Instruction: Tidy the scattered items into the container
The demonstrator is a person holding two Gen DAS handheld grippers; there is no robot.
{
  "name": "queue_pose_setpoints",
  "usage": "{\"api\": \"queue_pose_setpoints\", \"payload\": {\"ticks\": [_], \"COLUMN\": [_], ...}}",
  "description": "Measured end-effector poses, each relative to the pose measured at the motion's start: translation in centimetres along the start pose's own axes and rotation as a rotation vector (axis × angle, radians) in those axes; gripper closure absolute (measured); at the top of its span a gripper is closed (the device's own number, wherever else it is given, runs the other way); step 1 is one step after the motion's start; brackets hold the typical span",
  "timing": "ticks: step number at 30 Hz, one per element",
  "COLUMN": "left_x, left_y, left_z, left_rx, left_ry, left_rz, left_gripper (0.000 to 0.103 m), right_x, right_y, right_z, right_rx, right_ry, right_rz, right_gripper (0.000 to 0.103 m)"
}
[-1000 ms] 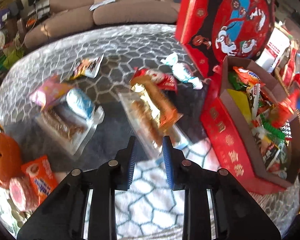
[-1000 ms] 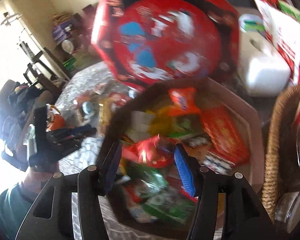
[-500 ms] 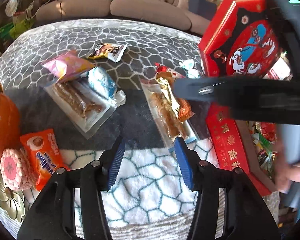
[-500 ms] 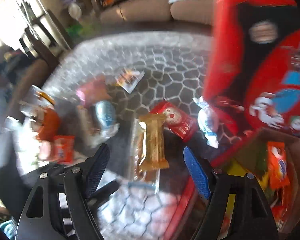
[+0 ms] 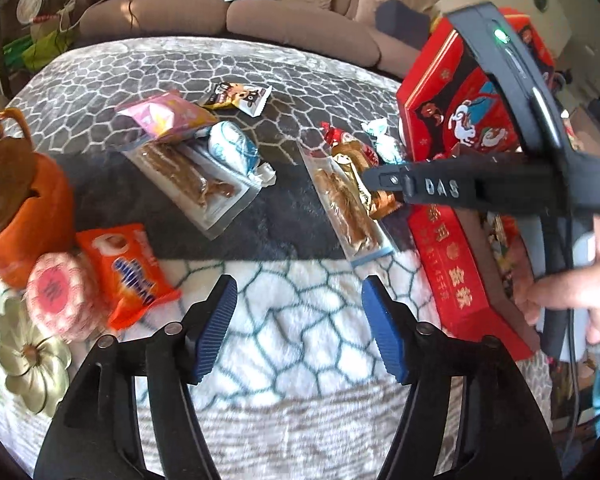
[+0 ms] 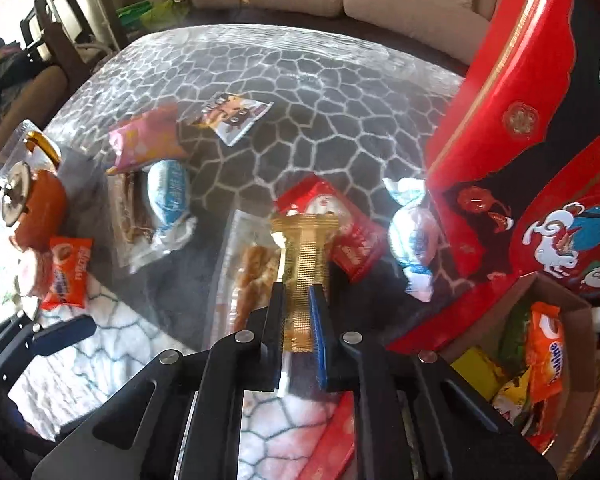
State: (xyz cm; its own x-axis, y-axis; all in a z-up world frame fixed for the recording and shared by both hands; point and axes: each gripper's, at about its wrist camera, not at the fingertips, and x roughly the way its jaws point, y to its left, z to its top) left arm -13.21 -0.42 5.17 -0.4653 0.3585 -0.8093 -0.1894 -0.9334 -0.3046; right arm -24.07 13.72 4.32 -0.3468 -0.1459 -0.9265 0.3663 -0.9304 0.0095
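Observation:
My right gripper is shut on the near end of a gold-wrapped snack bar, which lies over a clear packet of brown sticks and a red packet. In the left wrist view the right gripper reaches in from the right onto the gold bar. My left gripper is open and empty above the white part of the blanket. The red snack box stands at the right, its lid propped upright behind it.
Other snacks lie on the blanket: an orange packet, a round pink-white one, a blue-white wrapper, a pink bag, a second stick packet, a dark cartoon sachet. An orange teapot stands far left.
My right gripper swung from over the box to the table and closed on the gold bar. My left gripper opened wide and drew back toward the near edge.

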Motion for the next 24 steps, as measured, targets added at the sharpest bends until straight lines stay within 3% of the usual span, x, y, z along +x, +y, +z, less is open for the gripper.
{"api": "queue_pose_setpoints", "payload": {"ticks": [1,2,3,4,5,8,15,17,19,24], "left_x": [-0.2,-0.3,-0.4,-0.6,-0.6,-0.5,-0.2,-0.3,-0.4,-1.9], "left_y": [0.1,0.0,0.0,-0.1,-0.1,-0.1,0.3,0.5,0.6,1.1], "left_z": [-0.1,-0.2,-0.4,-0.5,-0.5,-0.4,-0.5,-0.8,-1.2,-3.1], "left_rx": [0.001,0.002,0.002,0.003,0.001,-0.007,-0.028,-0.033,-0.025,-0.006], "left_ry": [0.000,0.001,0.002,0.003,0.004,0.003,0.002,0.007,0.014,0.046], "left_rz": [0.001,0.001,0.002,0.001,-0.002,-0.027,-0.052,-0.056,-0.043,-0.024], "left_gripper": [0.037,0.036,0.036,0.036,0.036,0.036,0.035,0.035,0.035,0.034], "right_x": [0.2,0.5,0.8,1.3,1.8,3.2,2.2,1.3,0.8,0.5], "right_y": [0.3,0.7,1.0,1.3,1.4,1.7,2.6,2.8,3.5,7.7], "right_z": [0.3,0.6,0.9,1.3,1.4,1.6,0.7,0.1,-0.7,-4.7], "right_rx": [-0.003,-0.007,-0.008,-0.016,-0.022,-0.032,-0.064,-0.026,0.004,-0.057], "right_ry": [0.014,0.033,0.044,0.054,0.066,0.115,0.107,0.113,0.137,0.187], "right_rz": [-0.011,-0.037,-0.060,-0.074,-0.076,-0.045,0.041,0.128,0.237,0.298], "right_gripper": [0.083,0.048,0.032,0.028,0.039,0.045,0.058,0.084,0.084,0.083]}}
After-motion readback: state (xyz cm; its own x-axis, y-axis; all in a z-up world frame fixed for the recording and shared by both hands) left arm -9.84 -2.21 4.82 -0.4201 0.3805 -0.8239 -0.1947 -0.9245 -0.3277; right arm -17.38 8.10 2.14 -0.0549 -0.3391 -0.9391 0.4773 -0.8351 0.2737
